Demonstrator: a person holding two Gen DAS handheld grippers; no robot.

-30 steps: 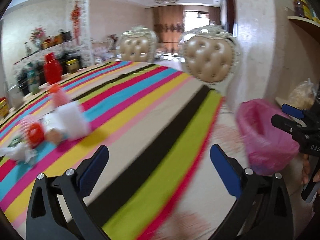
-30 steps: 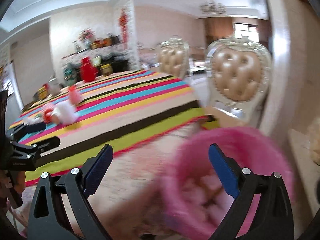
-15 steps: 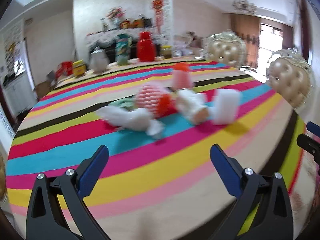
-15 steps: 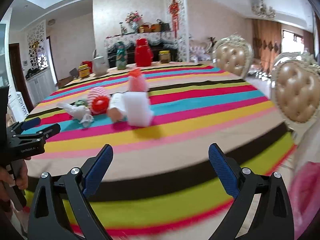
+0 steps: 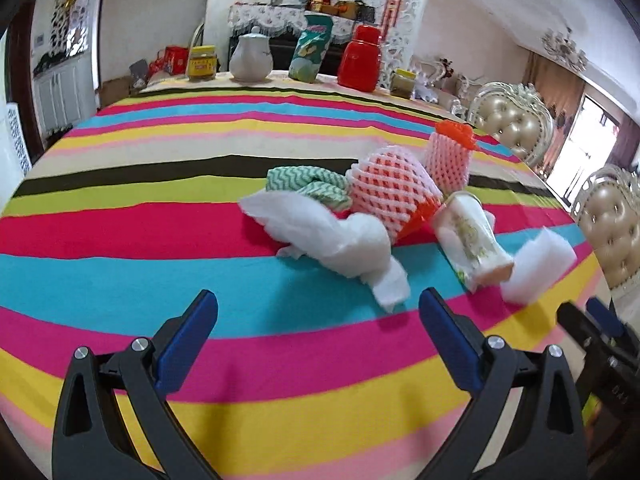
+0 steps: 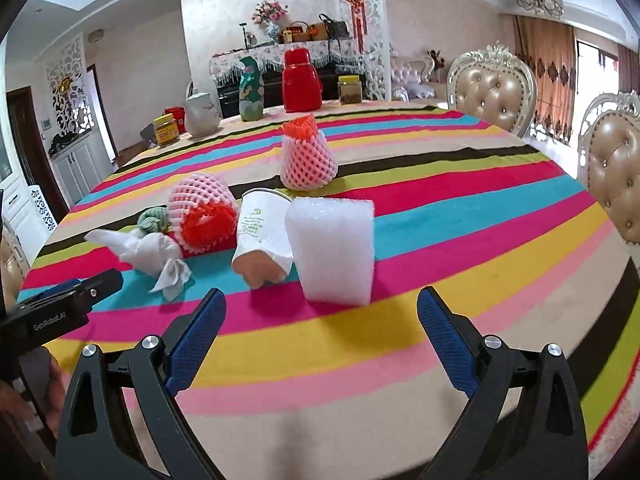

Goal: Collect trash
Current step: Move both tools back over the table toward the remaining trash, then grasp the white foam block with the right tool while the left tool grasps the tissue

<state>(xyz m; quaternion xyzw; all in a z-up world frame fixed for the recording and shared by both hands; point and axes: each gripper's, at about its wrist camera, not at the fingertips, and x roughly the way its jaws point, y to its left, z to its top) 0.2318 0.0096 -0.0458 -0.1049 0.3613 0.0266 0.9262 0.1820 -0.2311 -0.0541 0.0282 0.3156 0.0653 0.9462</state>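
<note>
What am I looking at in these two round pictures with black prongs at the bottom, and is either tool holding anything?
There is no robot here: a person carries a handheld two-finger gripper in each hand, and a fisheye camera on each one looks forward along its fingers.

One picture comes from the left gripper, the other from the right gripper. Each also catches the other tool at its edge. Both are open and hold nothing.

On the striped tablecloth lies a cluster of trash: a white foam sheet standing on edge, a tipped-over white paper cup, two pink foam fruit nets with orange inside, one lying and one upright, a crumpled white tissue and a green-and-white zigzag cloth.

Jars, a white teapot and a red flask stand at the far edge.
</note>
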